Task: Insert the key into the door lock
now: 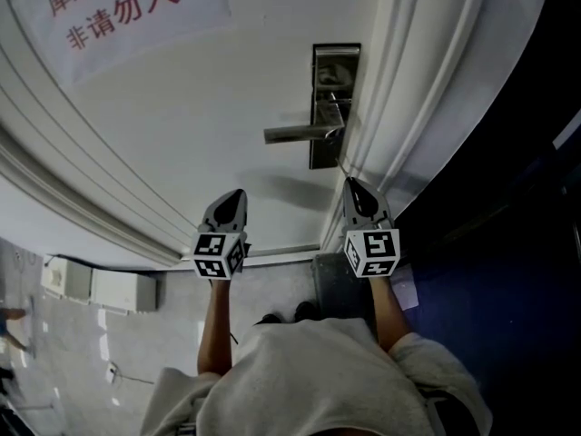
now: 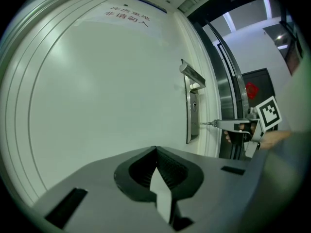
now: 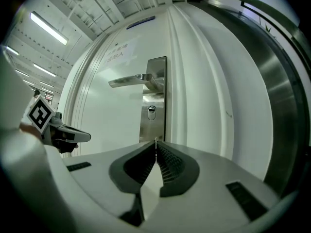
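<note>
A white paper sign printed with red characters [image 1: 118,12] is hanging at the upper left of the head view, while below it a glossy grey floor [image 1: 82,371] is catching pale reflections and a low white rectangular box [image 1: 123,291] is sitting near the floor's edge. A dark blue surface [image 1: 508,243] is filling the right side. In the right gripper view a curved brushed-steel panel [image 3: 277,81] is shining at the right and long white fluorescent strip lights [image 3: 48,28] are glowing overhead — and a small red ornament [image 2: 251,90] is showing far off in the left gripper view.
</note>
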